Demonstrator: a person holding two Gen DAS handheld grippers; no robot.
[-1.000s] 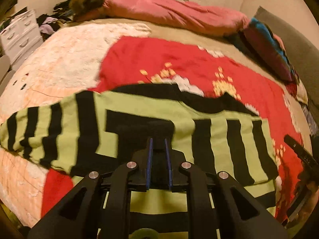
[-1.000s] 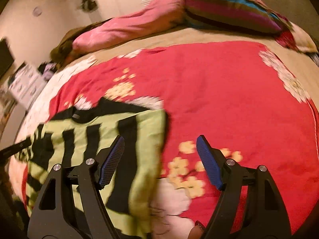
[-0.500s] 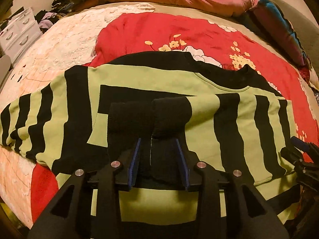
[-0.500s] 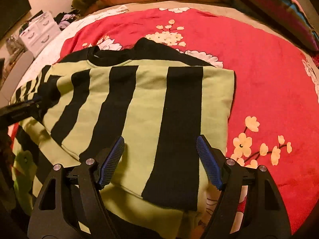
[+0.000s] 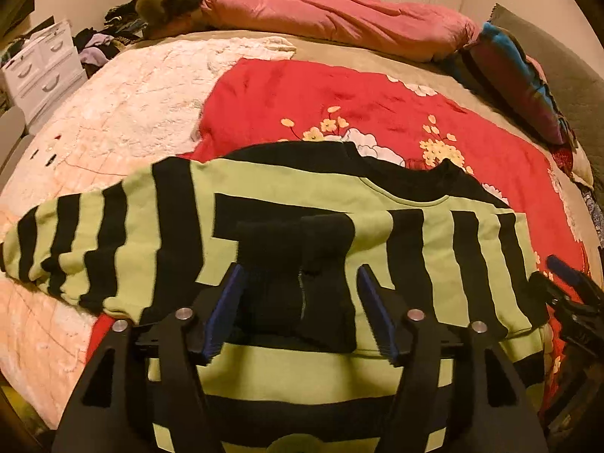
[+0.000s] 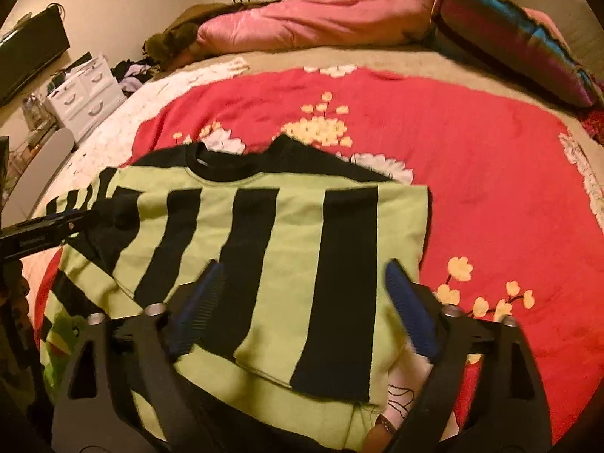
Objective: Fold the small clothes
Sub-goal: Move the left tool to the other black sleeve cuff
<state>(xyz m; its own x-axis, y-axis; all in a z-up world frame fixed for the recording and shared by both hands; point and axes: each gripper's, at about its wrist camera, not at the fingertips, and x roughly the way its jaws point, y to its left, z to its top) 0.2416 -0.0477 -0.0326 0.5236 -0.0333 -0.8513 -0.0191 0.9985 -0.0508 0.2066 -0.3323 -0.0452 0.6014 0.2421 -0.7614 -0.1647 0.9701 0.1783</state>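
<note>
Since second ago left gripper (image 5: pixel 300 309) jaws opening, black cuff (image 5: pixel 298 260) loose between, unpinched; striped sweater (image 6: pixel 287 249) flat on red blanket (image 6: pixel 472 173); right gripper (image 6: pixel 302 302) opening, empty; next grab remaining sleeve (image 5: pixel 75 245), fold flat

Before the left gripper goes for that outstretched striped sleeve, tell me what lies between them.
Nothing visible. The left gripper, jaws opening around the black cuff, has only the sweater's own striped body between it and the outstretched sleeve, which lies flat on the pale blanket.
</note>
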